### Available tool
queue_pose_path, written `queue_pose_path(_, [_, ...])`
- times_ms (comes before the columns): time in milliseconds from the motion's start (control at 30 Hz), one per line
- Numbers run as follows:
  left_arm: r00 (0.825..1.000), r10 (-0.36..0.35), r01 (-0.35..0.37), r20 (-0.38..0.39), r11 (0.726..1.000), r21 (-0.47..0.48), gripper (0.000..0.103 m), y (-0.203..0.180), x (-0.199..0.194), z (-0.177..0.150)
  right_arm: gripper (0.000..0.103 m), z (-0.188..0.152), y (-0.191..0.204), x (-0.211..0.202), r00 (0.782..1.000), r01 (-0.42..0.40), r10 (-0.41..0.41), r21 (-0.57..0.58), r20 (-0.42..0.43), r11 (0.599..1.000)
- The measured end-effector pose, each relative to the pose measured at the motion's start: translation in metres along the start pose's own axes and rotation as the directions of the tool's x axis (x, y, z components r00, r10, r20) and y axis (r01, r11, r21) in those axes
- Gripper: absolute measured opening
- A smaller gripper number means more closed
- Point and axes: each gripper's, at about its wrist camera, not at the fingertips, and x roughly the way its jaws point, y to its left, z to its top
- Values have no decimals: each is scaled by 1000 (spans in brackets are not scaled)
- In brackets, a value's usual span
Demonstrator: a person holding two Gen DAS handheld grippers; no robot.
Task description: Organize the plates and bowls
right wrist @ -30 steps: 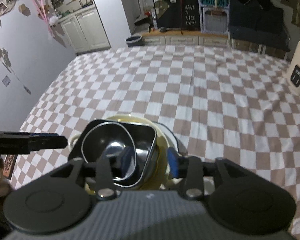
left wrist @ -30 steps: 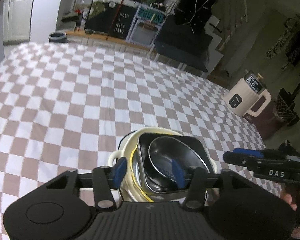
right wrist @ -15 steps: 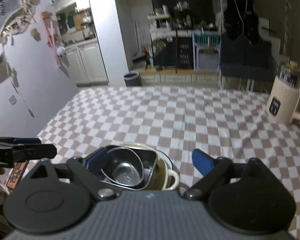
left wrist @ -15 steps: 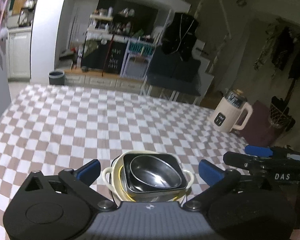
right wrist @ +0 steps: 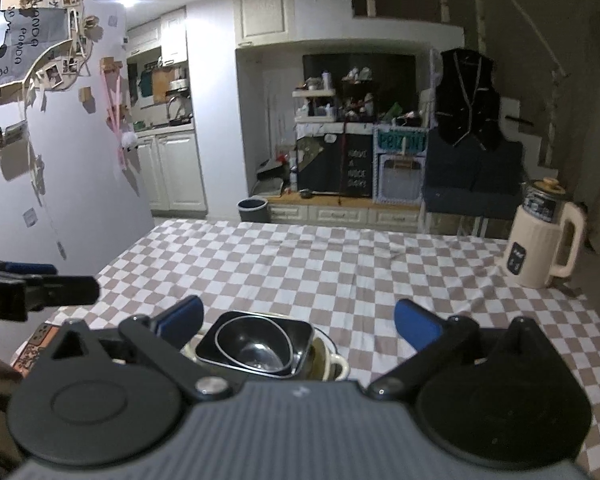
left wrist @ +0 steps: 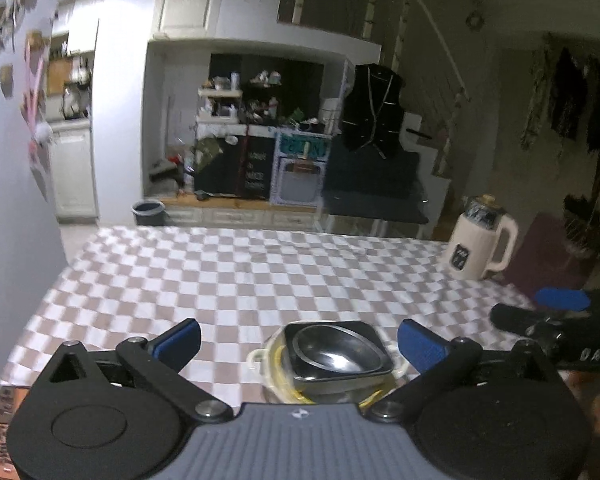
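A nested stack stands on the checkered tablecloth [left wrist: 260, 276] near its front edge: a round metal bowl [left wrist: 336, 350] inside a dark square dish [left wrist: 366, 328], inside a cream handled bowl [left wrist: 276, 364]. The stack also shows in the right wrist view, with the metal bowl [right wrist: 252, 344] in the square dish [right wrist: 296, 328]. My left gripper [left wrist: 300, 342] is open and empty, held back above the stack. My right gripper [right wrist: 298, 320] is open and empty too, with the stack below its left finger. Each gripper appears in the other's view: the right gripper [left wrist: 556, 312] and the left gripper [right wrist: 40, 288].
A cream electric kettle [left wrist: 480, 238] stands at the table's right edge; it also shows in the right wrist view [right wrist: 544, 236]. A grey wall [right wrist: 40, 168] runs along the table's left side. Cabinets and a dark couch [right wrist: 472, 176] lie beyond the far edge.
Both grippers opened wide and pulled back and up from the stack. The views tilted from looking down at the bowls to looking across the table. The stack stayed put.
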Motion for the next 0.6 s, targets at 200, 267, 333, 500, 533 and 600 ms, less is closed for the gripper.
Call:
queue_pose_path(200, [997,70,-72,25,996,61,103,-6,-9,-18,102,-18,-3,-7,1000,19,-20,19,4,1000])
queue_pose_path(267, [997,76,-78,27,995,66,103,-7,-11,-24,102,-26,-5,-9,1000,27,-27,25,4,999])
queue_pose_path(333, [997,72,-73,15,996,59,103,-7,-11,-29,102,-33,-6,-9,999,38,-38,30,-3,999])
queue_pose_path(500, [996,91,-90,-8,994,67,103,-9,-12,-43,102,-43,-11,-9,999,45,-45,61,-13,997])
queue_pose_path(533, [995,95,-94,-9,993,70,103,-10,-13,-45,102,-45,-11,-9,999,49,-48,58,-12,997])
queue_pose_path(600, [995,103,-102,-11,992,74,103,-10,-14,-49,102,-48,-9,-10,998,55,-54,46,-9,997])
